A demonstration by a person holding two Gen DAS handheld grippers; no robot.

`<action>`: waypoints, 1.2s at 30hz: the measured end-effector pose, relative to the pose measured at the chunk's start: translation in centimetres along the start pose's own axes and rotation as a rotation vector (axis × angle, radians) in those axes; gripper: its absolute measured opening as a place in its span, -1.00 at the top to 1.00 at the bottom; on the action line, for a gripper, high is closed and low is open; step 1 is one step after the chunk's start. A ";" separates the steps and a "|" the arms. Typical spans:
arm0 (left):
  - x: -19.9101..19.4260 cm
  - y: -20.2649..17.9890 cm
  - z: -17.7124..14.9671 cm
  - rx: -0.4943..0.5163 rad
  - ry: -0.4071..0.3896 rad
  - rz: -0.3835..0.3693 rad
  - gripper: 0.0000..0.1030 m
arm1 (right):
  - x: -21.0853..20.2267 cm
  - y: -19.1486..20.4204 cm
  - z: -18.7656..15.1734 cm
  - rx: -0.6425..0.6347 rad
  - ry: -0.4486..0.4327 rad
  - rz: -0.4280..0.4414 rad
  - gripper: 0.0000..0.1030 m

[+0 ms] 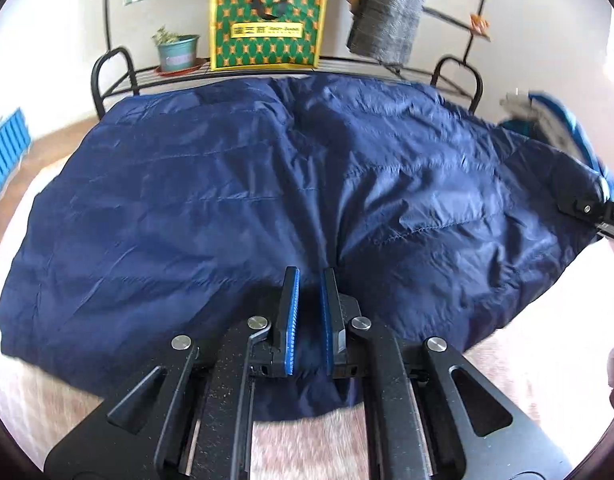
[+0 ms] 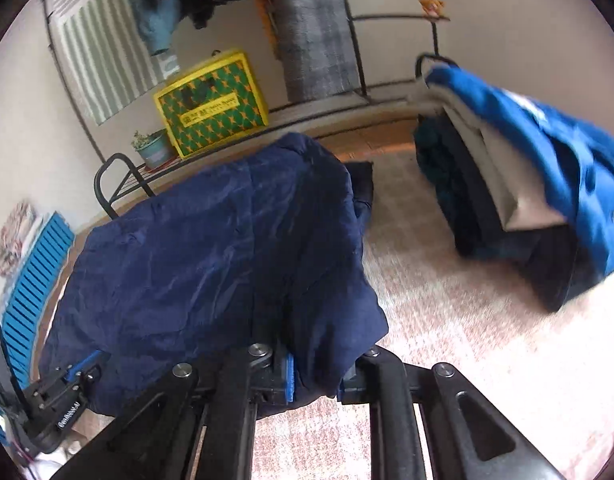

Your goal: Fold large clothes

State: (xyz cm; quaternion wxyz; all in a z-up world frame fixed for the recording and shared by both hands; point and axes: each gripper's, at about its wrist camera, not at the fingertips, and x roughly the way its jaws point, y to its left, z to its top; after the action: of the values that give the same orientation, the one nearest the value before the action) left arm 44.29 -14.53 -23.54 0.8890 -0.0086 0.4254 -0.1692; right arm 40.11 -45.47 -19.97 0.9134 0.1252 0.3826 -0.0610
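Observation:
A large navy quilted jacket (image 1: 243, 200) is spread over a pale pink patterned surface (image 1: 307, 440). My left gripper (image 1: 307, 280) is shut on the jacket's near edge, with fabric pinched between its blue pads. My right gripper (image 2: 315, 364) is shut on the jacket (image 2: 211, 256) at its right near corner; cloth drapes over and hides its fingertips. The right gripper also shows at the right edge of the left wrist view (image 1: 587, 208). The left gripper shows at the lower left of the right wrist view (image 2: 67, 384).
A stack of folded clothes (image 2: 507, 184) with a bright blue garment on top lies to the right. At the back, a black metal rack (image 1: 115, 76) holds a green and yellow box (image 1: 267, 28) and a potted plant (image 1: 177, 50). A blue slatted crate (image 2: 35, 280) stands at the left.

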 end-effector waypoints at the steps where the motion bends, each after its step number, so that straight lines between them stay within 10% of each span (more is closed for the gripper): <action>1: -1.3 1.0 -0.1 -0.043 -0.010 -0.023 0.85 | -0.8 1.0 0.5 -0.037 -0.020 -0.004 0.79; 6: -9.1 6.4 -1.7 -0.195 -0.102 -0.063 0.85 | -3.7 4.5 2.6 -0.091 -0.079 0.042 0.80; 23: -29.3 24.8 -13.8 -0.473 -0.306 0.243 0.85 | -8.6 28.2 2.8 -0.462 -0.181 0.280 0.81; 36: -31.9 28.4 -20.1 -0.594 -0.284 0.311 0.85 | 2.3 46.4 -10.8 -0.685 0.149 0.499 0.83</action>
State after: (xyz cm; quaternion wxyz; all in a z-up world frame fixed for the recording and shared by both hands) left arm 18.83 24.66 -16.88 0.9130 -0.2252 0.3245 0.1021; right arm 43.95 2.11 -20.52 0.8588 -0.0923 0.4037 0.3017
